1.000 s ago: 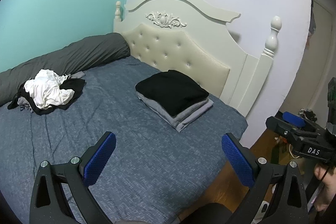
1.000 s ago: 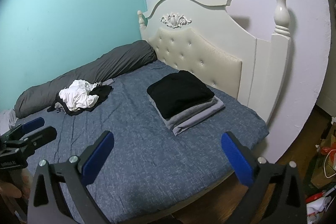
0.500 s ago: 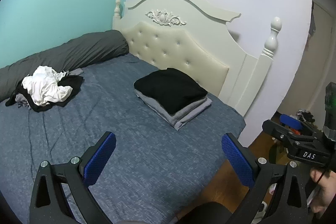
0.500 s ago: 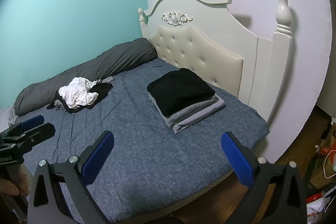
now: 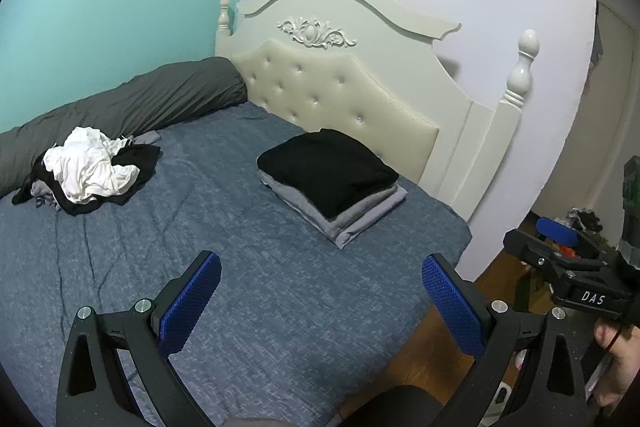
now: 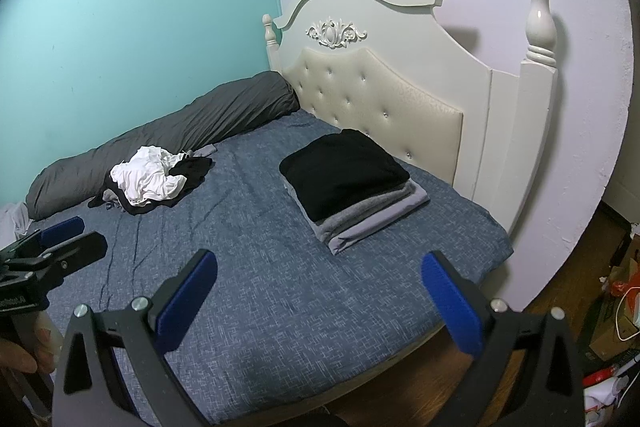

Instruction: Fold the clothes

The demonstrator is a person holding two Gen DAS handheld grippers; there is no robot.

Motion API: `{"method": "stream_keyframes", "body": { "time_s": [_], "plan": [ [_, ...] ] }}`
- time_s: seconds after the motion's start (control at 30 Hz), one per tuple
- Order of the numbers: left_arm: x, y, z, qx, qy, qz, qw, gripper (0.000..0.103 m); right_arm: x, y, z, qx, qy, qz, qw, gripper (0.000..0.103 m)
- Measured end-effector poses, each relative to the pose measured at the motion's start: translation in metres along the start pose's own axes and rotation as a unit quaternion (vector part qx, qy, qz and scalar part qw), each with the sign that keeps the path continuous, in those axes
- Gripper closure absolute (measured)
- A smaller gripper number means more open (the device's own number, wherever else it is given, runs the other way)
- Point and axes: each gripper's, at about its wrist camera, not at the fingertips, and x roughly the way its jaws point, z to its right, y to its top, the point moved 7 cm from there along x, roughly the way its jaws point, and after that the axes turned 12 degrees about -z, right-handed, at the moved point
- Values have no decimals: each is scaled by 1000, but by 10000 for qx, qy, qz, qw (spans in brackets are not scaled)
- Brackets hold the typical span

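Two pairs of tongs hang spread wide and empty over the near edge of a blue-covered bed [image 5: 280, 287]: the left tongs [image 5: 320, 303] above the bedspread's near right corner, the right tongs [image 6: 320, 301] beside them, neither touching cloth. The unfolded clothes [image 5: 90, 173] lie in a crumpled heap at the far left of the mattress, just in front of a rolled grey duvet [image 5: 132, 107], a white garment [image 6: 150, 177] bunched on top of black and grey ones. A folded stack [image 5: 330, 181], black on grey, sits well apart to the right, near the cream headboard [image 6: 380, 87]. The heap looks light, limp and tangled, so a pinch would likely drag neighbouring pieces along; the white garment on top seems the one to take first, gripped at a free edge or hem rather than in the bunched middle, each pair of tongs at a separate corner so it shakes open. The thin cotton should crush easily between the blue pads [image 5: 192, 303] without slipping
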Motion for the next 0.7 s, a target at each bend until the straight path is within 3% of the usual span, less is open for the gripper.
{"method": "stream_keyframes", "body": {
  "time_s": [0.7],
  "plan": [
    [2, 1, -2, 5, 41, 15, 10000, 1, 0, -1, 1, 23, -19, -20, 10000, 0]
  ]
}}
